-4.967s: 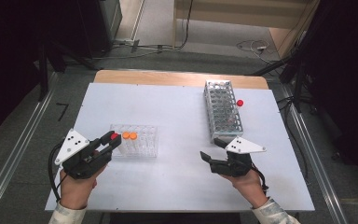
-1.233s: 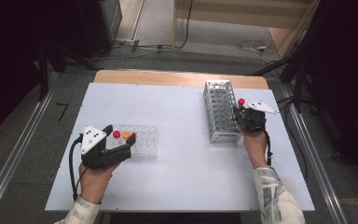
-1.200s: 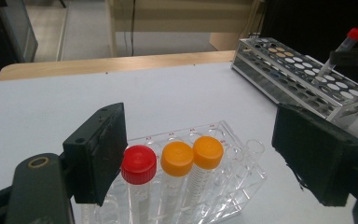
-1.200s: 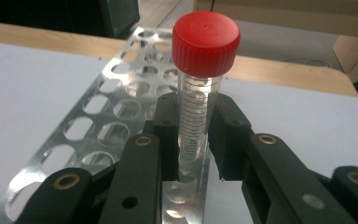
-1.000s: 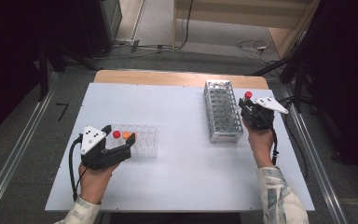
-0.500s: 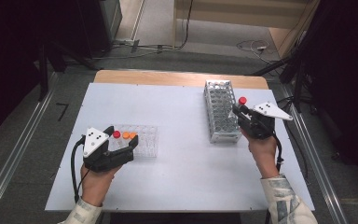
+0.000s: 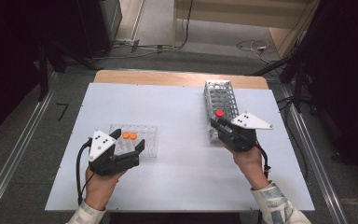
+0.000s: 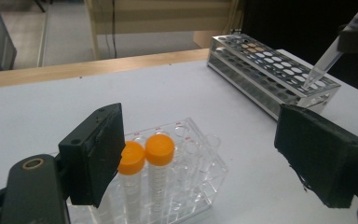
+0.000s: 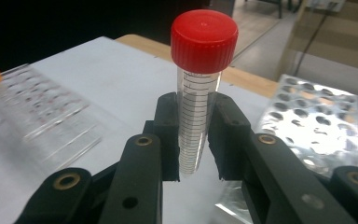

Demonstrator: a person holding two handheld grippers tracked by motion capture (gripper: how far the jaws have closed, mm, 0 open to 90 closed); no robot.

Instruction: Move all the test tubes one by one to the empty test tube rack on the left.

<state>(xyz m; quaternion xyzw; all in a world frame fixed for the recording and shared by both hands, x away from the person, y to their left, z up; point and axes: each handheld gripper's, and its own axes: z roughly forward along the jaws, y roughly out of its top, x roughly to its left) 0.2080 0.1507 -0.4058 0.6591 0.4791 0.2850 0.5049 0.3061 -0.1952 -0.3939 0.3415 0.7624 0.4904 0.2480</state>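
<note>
So the white desk is seen with a metal rack near its far right edge and a clear rack toward the near left corner, two orange-capped tubes stood in it. The left gripper is parked just beside that rack, jaws released. The red-capped tube is clenched upright in the right gripper, held at the metal rack's near end.

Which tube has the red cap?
The tube pinched in the right gripper by the metal rack. Its cap is red; the two tubes standing in the clear rack have orange caps.
</note>
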